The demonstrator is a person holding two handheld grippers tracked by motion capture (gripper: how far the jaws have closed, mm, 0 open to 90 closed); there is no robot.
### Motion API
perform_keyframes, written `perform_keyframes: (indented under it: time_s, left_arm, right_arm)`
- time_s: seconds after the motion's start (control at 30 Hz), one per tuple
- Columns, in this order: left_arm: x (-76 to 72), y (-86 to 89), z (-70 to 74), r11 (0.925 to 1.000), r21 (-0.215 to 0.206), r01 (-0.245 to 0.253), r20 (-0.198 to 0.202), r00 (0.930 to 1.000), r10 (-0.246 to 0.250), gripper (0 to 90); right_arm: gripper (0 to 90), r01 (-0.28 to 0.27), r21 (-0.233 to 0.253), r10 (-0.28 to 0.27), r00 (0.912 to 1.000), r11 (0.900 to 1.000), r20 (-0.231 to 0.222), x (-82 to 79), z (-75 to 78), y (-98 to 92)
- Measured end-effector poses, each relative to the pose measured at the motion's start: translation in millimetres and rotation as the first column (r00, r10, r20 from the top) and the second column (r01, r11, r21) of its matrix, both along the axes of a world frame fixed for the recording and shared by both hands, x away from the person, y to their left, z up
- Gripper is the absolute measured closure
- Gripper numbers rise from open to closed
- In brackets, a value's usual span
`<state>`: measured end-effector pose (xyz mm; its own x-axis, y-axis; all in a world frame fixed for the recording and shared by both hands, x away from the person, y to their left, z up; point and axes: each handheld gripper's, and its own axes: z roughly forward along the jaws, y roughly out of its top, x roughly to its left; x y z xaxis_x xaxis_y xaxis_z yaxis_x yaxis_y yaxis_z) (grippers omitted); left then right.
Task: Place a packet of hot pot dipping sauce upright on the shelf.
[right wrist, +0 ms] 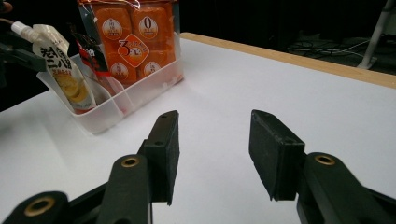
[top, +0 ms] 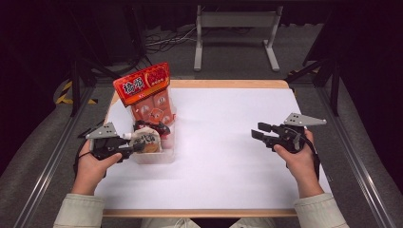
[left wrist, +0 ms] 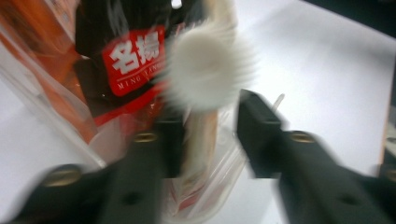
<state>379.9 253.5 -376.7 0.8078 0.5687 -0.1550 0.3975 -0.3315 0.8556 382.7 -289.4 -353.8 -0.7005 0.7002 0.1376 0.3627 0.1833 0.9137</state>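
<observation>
The left gripper [top: 124, 151] is reaching into the near end of the clear plastic bin [top: 157, 158] on the white-covered desk [top: 228, 142]. Its jaws are standing apart on either side of the white-capped spout pouch [left wrist: 205, 70], whose neck is sitting between them; the blur makes it impossible to tell whether the pads are touching it, so this looks like either the start of a grasp or a release. The pouch is leaning upright against the bin's near wall, probably so its cap stays reachable. Beyond the jaws, a black-and-red packet [left wrist: 135, 60] and a tall orange snack bag [top: 147, 92] are standing in the same bin. The right gripper [top: 263, 133] is hovering well apart from the bin over bare desk, jaws wide and holding nothing, apparently waiting.
</observation>
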Motion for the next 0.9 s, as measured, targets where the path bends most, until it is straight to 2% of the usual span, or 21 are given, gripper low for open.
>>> perform_keyframes:
  time_s: [0.1, 0.13, 0.2, 0.27, 0.3, 0.33, 0.37, 0.5, 0.6, 0.67, 0.73, 0.77, 0.8, 0.9]
  left_arm:
    - [-3.4, 5.2, 4.0, 0.9996, -0.018, -0.020, 0.017, 0.9996, 0.020, 31.9]
    - [-5.4, 8.2, 5.1, 0.9988, -0.034, -0.036, 0.018, 0.9992, 0.037, 31.9]
    - [-7.7, 14.5, 5.3, 0.9974, -0.034, -0.063, 0.031, 0.9975, 0.064, 22.8]
    - [-8.8, 18.4, 2.3, 0.9957, -0.009, -0.092, 0.047, 0.9946, 0.092, 12.3]
    - [-9.4, 20.1, -0.4, 0.9939, 0.002, -0.110, 0.051, 0.9926, 0.110, 10.4]
    - [-9.6, 22.5, -4.2, 0.9917, 0.026, -0.126, 0.057, 0.9906, 0.124, 9.6]
    - [-9.6, 22.5, -4.2, 0.9917, 0.026, -0.126, 0.057, 0.9906, 0.124, 8.7]
    - [-8.9, 26.3, -18.0, 0.9797, 0.106, -0.170, 0.040, 0.9851, 0.167, 8.4]
    - [-7.7, 26.8, -24.0, 0.9840, 0.083, -0.158, 0.022, 0.9874, 0.157, 6.8]
    - [-8.2, 28.0, -27.6, 0.9855, 0.080, -0.150, 0.032, 0.9885, 0.148, 6.8]
    - [-10.3, 28.7, -30.3, 0.9902, 0.054, -0.128, 0.035, 0.9913, 0.127, 6.6]
    - [-10.3, 28.7, -30.3, 0.9902, 0.054, -0.128, 0.035, 0.9913, 0.127, 6.6]
    - [-12.5, 29.0, -32.2, 0.9931, 0.027, -0.114, 0.026, 0.9933, 0.113, 6.6]
    - [-17.0, 31.2, -36.8, 0.9942, 0.009, -0.107, 0.048, 0.9932, 0.106, 6.9]
  right_arm:
    - [53.9, 0.003, 0.000, -0.003, 1.0000, 1.000, -0.001, -1.2, -0.4, -1.5]
    - [53.9, 0.003, 0.000, -0.003, 1.0000, 1.000, -0.001, -1.2, -0.4, -1.5]
    - [53.5, 0.009, -0.003, -0.009, 1.0000, 1.000, -0.003, -2.2, -1.4, -3.4]
    - [52.4, 0.017, -0.008, -0.017, 0.9998, 1.000, 0.000, -3.3, -2.3, -6.6]
    - [51.9, 0.024, -0.005, -0.024, 0.9997, 1.000, 0.002, -3.5, -2.5, -7.4]
    - [51.4, 0.027, -0.007, -0.027, 0.9996, 1.000, 0.003, -3.9, -2.9, -9.0]
    - [50.9, 0.035, -0.008, -0.035, 0.9994, 0.999, 0.005, -4.0, -3.6, -10.8]
    - [48.7, 0.051, -0.015, -0.051, 0.9987, 0.999, 0.003, -3.9, -7.2, -14.4]
    - [46.8, 0.067, -0.023, -0.067, 0.9977, 0.997, 0.001, -2.8, -10.9, -16.6]
    - [44.0, 0.092, -0.034, -0.092, 0.9957, 0.995, 0.006, -1.6, -15.6, -20.6]
    - [42.4, 0.106, -0.033, -0.105, 0.9944, 0.994, 0.011, -1.6, -18.0, -23.2]
    - [42.4, 0.106, -0.033, -0.105, 0.9944, 0.994, 0.011, -1.6, -18.0, -23.2]
    - [41.6, 0.108, -0.035, -0.108, 0.9940, 0.993, 0.017, -1.6, -19.3, -25.0]
    - [39.6, 0.125, -0.039, -0.124, 0.9921, 0.991, 0.014, -2.9, -26.0, -30.0]
